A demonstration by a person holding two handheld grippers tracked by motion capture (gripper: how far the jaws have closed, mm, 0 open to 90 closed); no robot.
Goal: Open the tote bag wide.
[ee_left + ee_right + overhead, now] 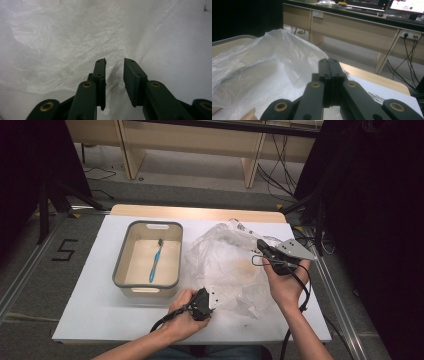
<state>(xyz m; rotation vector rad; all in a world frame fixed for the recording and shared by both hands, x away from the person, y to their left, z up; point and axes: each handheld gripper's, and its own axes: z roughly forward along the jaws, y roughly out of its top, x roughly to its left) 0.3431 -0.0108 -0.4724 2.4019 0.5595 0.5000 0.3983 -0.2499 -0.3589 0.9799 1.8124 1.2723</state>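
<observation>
While the person is working at the white table (pixel 90 320), a clear plastic bag (pixel 225 262) is lying crumpled on its right half, just beside a grey tub (pixel 120 270) holding a blue toothbrush (pixel 156 262).

The right gripper (pixel 262 251) is raised over the bag's far right side, its jaws pressed fully together; whether a thin fold of film is caught between them is not something the pictures are settling.

The left gripper (pixel 114 72) is resting low at the bag's near edge, jaws standing a little apart with wrinkled film lying in the gap but not being squeezed.

The bag is looking very light, limp and slippery, likely billowing and sagging rather than keeping any shape. It is unlikely to break, though thin film could tear or slide out of a loose pinch. A doubled edge or the rim of the opening is probably offering the surest hold, taken at two well-separated spots so the mouth is staying spread.
</observation>
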